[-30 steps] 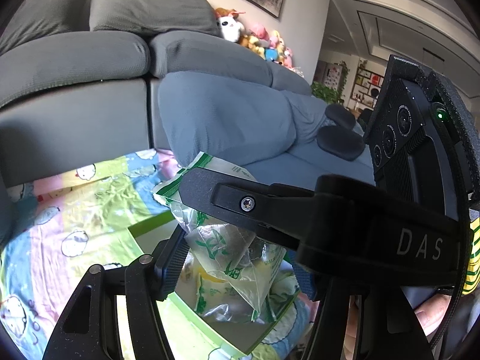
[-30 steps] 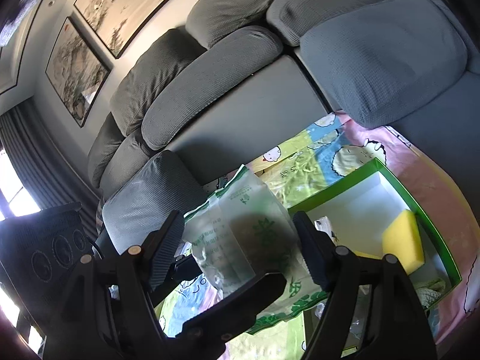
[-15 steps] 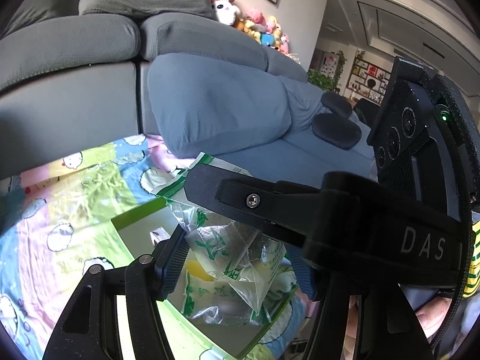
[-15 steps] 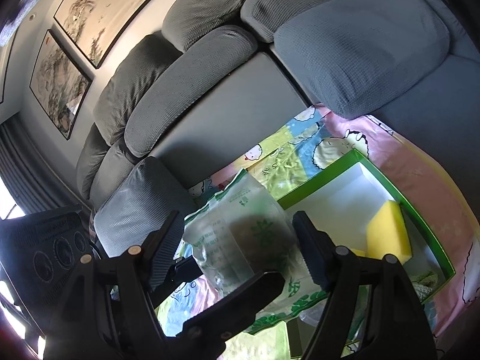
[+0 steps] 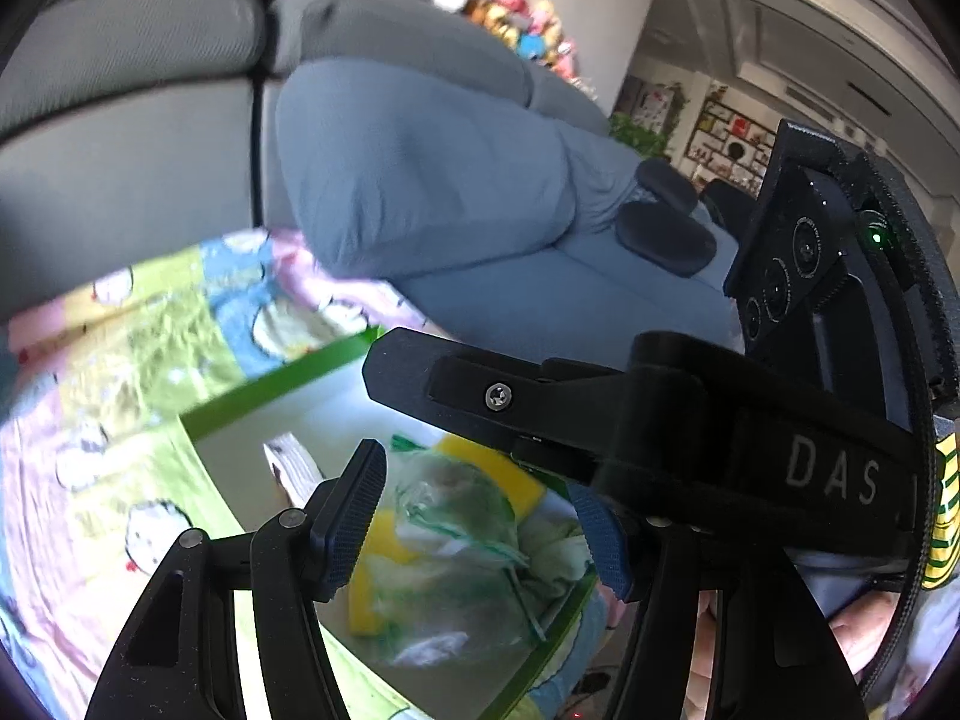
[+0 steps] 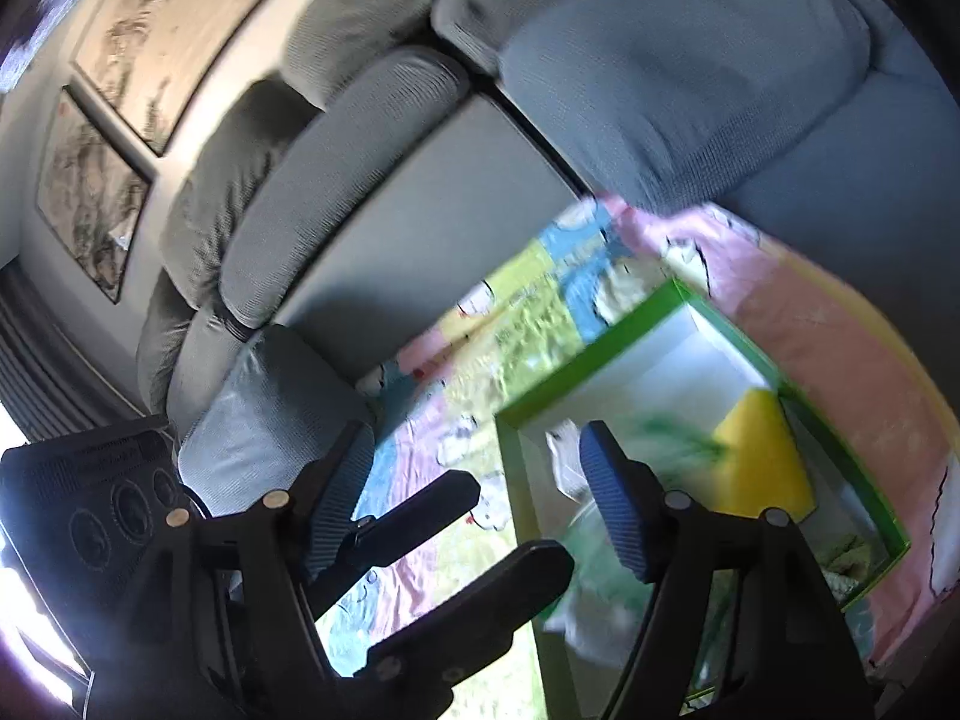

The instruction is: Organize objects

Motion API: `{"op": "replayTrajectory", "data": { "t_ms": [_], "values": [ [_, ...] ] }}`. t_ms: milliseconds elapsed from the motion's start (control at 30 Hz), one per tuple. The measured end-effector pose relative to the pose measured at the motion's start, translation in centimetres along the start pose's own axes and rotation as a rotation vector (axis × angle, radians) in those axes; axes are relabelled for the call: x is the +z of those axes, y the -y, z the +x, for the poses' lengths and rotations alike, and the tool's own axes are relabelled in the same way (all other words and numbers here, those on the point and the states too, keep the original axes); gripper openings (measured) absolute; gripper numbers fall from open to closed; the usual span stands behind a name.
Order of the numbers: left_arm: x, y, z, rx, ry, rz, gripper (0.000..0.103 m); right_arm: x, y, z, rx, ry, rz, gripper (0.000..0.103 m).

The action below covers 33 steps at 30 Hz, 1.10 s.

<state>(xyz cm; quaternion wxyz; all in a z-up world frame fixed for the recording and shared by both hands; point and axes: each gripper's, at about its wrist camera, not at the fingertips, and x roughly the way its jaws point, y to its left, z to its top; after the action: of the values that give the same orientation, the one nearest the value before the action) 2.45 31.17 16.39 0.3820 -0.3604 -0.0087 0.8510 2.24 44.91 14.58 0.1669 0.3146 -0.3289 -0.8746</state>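
A clear plastic bag with green print [image 5: 456, 540] lies blurred inside the green-rimmed white box [image 5: 282, 384], partly over a yellow sponge [image 5: 498, 468]. My left gripper [image 5: 480, 498] hovers above it, open, and the bag shows through the gap without touching the pads. One finger [image 5: 480, 396] of the right gripper crosses just ahead. In the right wrist view my right gripper [image 6: 477, 438] is closing with nothing between its jaws. There the bag [image 6: 600, 606] is a blur behind its right finger, down in the box [image 6: 588, 354] beside the sponge [image 6: 762, 456].
The box sits on a pastel cartoon blanket [image 5: 120, 360] spread over a grey sofa [image 5: 420, 180]. A small white object [image 5: 288, 462] lies in the box. Plush toys [image 5: 510, 6] line the sofa back. A person's hand [image 5: 864, 630] shows at the lower right.
The bag has left the right gripper's jaws and dropped into the box. Both grippers have come down closer to the box.
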Motion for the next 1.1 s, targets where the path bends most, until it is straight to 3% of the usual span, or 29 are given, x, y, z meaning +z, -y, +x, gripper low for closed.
{"op": "replayTrajectory", "data": {
  "t_ms": [167, 700, 933, 1100],
  "values": [
    [-0.5, -1.1, 1.1, -0.034, -0.032, -0.061, 0.063, 0.0, 0.8, 1.4, -0.017, -0.041, 0.027, 0.068],
    [-1.3, -2.1, 0.7, 0.004, -0.055, -0.1, 0.063, 0.0, 1.2, 1.6, -0.169, -0.049, 0.059, 0.068],
    [-1.6, -2.6, 0.1, 0.01, -0.057, -0.119, 0.063, 0.0, 0.9, 1.0, -0.219, -0.03, 0.061, 0.073],
    [-2.0, -2.9, -0.1, 0.053, -0.076, -0.117, 0.063, 0.0, 0.9, 0.3, -0.29, -0.006, 0.068, 0.077]
  ]
}}
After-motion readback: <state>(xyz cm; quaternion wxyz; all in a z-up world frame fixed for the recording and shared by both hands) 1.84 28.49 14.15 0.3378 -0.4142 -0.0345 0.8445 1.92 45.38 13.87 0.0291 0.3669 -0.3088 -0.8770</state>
